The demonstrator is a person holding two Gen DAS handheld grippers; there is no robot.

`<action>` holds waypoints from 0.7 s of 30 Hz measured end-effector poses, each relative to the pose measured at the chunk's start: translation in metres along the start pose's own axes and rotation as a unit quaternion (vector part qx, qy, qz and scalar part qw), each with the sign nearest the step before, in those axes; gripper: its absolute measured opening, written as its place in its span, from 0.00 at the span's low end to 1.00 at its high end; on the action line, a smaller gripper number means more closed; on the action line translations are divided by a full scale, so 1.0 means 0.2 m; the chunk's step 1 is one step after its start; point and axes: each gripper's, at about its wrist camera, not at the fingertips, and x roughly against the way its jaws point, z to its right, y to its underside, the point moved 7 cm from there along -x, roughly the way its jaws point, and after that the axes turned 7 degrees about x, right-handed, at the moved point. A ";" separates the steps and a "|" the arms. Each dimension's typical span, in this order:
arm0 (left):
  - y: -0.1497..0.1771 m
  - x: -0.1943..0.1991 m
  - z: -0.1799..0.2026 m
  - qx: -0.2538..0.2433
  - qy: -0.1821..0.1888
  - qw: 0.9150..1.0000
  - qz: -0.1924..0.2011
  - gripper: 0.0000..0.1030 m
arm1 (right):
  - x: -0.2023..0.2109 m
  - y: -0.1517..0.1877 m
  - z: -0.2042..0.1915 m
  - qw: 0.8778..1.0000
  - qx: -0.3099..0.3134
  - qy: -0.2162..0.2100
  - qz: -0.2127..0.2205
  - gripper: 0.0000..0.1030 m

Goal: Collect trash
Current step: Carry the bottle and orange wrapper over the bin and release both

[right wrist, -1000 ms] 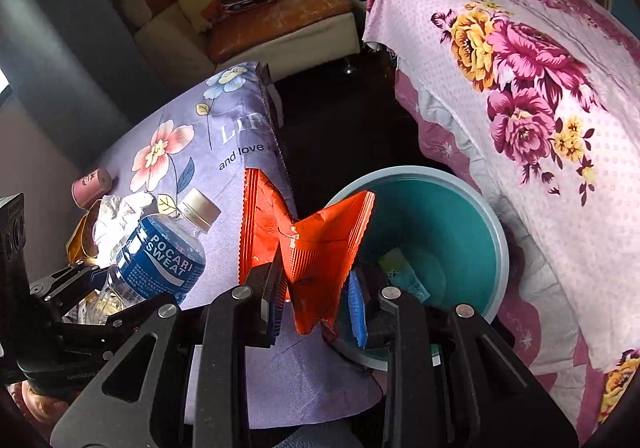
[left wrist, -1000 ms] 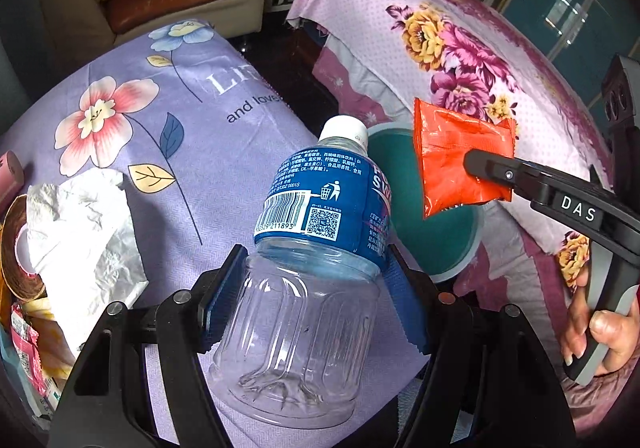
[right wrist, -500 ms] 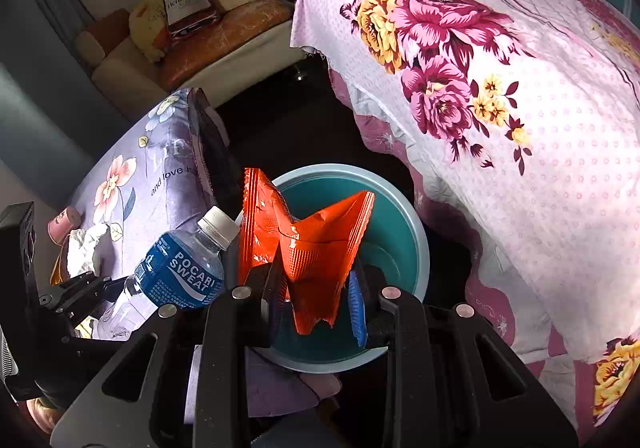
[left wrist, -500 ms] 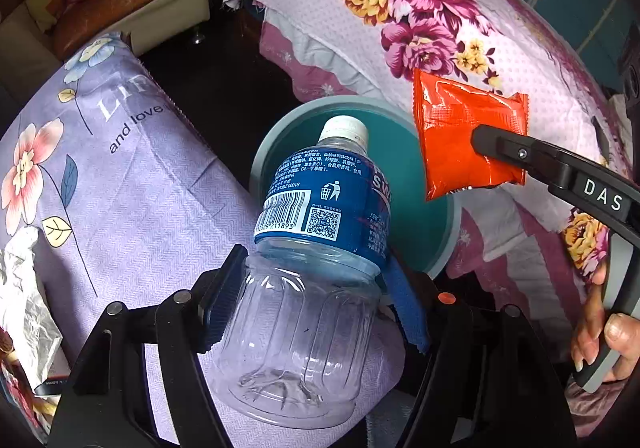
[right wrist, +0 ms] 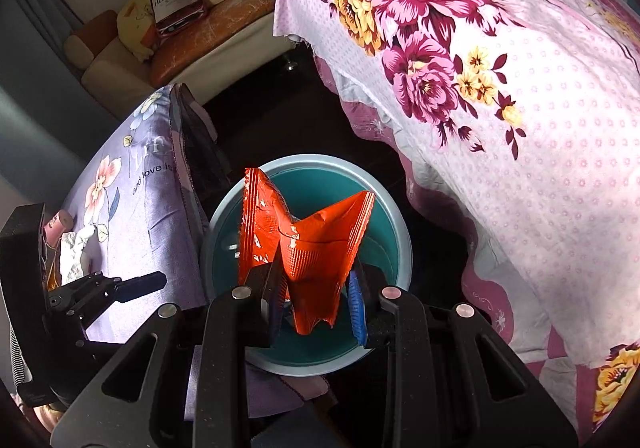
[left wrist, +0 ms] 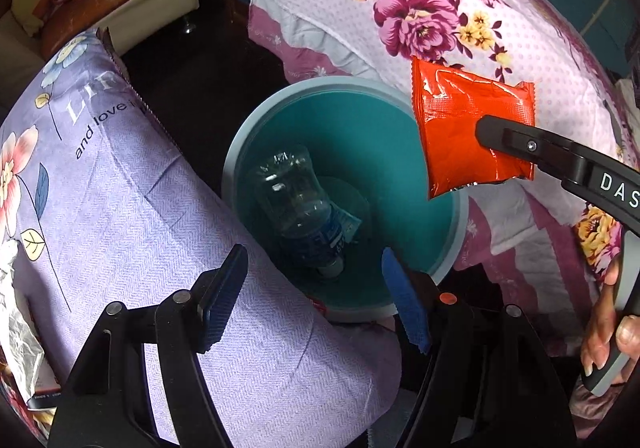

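A teal bin (left wrist: 404, 151) stands on the dark floor between two cloth-covered surfaces; it also shows in the right wrist view (right wrist: 396, 248). A clear plastic bottle (left wrist: 304, 207) with a blue label lies cap-down inside the bin. My left gripper (left wrist: 316, 300) is open and empty above the bin's near rim. My right gripper (right wrist: 316, 300) is shut on an orange-red snack wrapper (right wrist: 308, 248) and holds it over the bin. The wrapper also shows in the left wrist view (left wrist: 468, 127), over the bin's right rim.
A purple floral cloth (left wrist: 120, 207) covers the surface on the left, with crumpled white paper (right wrist: 74, 260) and a small pink roll (right wrist: 58, 224) on it. A pink flowered cover (left wrist: 440, 7) lies on the right. A sofa (right wrist: 200, 39) stands at the back.
My left gripper opened and the bottle dropped into the bin. Both grippers moved over the bin. The right gripper kept its hold on the wrapper.
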 end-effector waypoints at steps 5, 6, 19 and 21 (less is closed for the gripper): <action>0.00 0.03 -0.04 0.012 -0.002 1.000 0.011 0.76 | -0.03 0.01 -0.02 1.000 0.003 0.000 -0.008 0.25; 0.00 0.04 -0.05 0.015 -0.001 1.000 0.013 0.76 | -0.04 0.01 -0.02 1.000 0.004 0.000 -0.010 0.25; 0.07 0.16 -0.24 0.061 0.007 0.997 0.040 0.87 | -0.11 0.06 -0.11 0.999 0.023 0.006 -0.041 0.32; 0.09 0.18 -0.28 0.070 0.010 0.997 0.042 0.87 | -0.12 0.07 -0.14 0.999 0.025 0.006 -0.047 0.38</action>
